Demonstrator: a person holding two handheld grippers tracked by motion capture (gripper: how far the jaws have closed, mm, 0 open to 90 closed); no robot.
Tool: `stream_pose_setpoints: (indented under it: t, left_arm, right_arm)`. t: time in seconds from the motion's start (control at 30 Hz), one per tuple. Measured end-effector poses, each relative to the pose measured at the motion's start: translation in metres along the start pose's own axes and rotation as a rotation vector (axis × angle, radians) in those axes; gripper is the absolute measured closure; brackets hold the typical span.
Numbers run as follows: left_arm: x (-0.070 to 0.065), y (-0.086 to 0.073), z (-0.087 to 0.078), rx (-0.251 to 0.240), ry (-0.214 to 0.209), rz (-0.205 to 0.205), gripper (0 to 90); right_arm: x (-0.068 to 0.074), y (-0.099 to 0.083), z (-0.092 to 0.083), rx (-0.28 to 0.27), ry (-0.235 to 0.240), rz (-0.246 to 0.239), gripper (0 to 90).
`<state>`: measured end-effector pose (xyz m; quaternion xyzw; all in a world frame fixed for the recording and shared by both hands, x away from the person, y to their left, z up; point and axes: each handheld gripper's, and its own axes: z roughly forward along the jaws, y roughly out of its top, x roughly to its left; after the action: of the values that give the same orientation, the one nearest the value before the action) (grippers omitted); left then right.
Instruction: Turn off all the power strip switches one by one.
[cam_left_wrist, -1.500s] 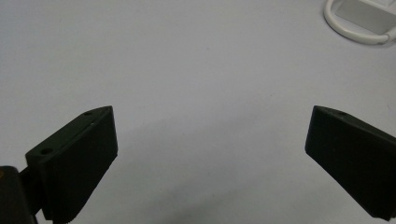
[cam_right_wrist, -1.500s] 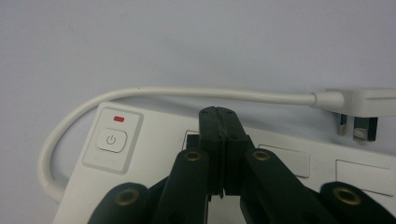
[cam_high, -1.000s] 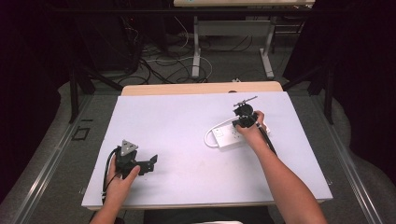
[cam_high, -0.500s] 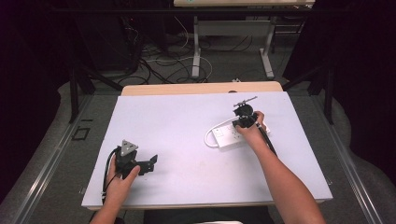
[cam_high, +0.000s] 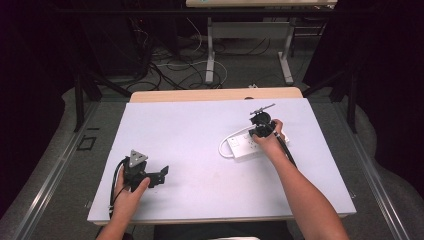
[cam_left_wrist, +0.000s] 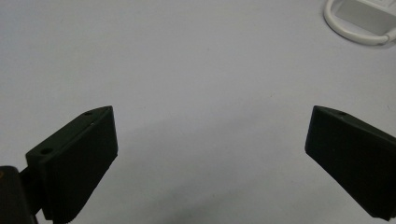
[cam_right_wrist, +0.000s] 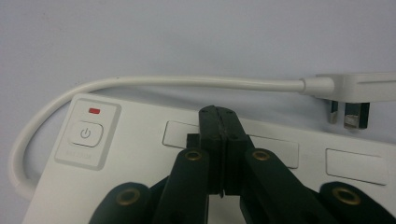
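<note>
High view: power strip (cam_high: 246, 146) lies lengthwise left-right under right gripper (cam_high: 261, 131)

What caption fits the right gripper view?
Shut right gripper over a white power strip, its plug lying beside.

A lab or test room: a white-topped table (cam_high: 200, 150) stands on grey floor (cam_high: 60, 165), ringed by dark curtains (cam_high: 30, 75). Loose cables (cam_high: 170, 65) trail beneath a metal-legged desk (cam_high: 250, 5) behind it.
</note>
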<state>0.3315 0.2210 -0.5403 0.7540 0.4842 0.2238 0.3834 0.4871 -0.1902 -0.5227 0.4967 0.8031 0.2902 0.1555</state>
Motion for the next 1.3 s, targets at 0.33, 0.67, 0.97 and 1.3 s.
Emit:
stream_pose_setpoints:
  t: [0.33, 0.67, 0.97, 1.3]
  left_arm:
    - [0.000, 0.000, 0.000, -0.002, 0.002, -0.002, 2.6]
    - [0.000, 0.000, 0.000, -0.002, 0.000, -0.002, 2.6]
    - [0.000, 0.000, 0.000, 0.005, 0.000, 0.005, 2.6]
    - [0.000, 0.000, 0.000, 0.007, 0.001, 0.009, 2.6]
  right_arm:
    - [0.000, 0.000, -0.001, 0.009, -0.008, 0.010, 90.0]
    - [-0.005, 0.001, -0.004, -0.003, -0.012, 0.013, 90.0]
    - [-0.011, 0.001, -0.007, -0.015, -0.024, 0.022, 90.0]
    - [-0.024, -0.001, -0.010, -0.019, -0.048, 0.047, 90.0]
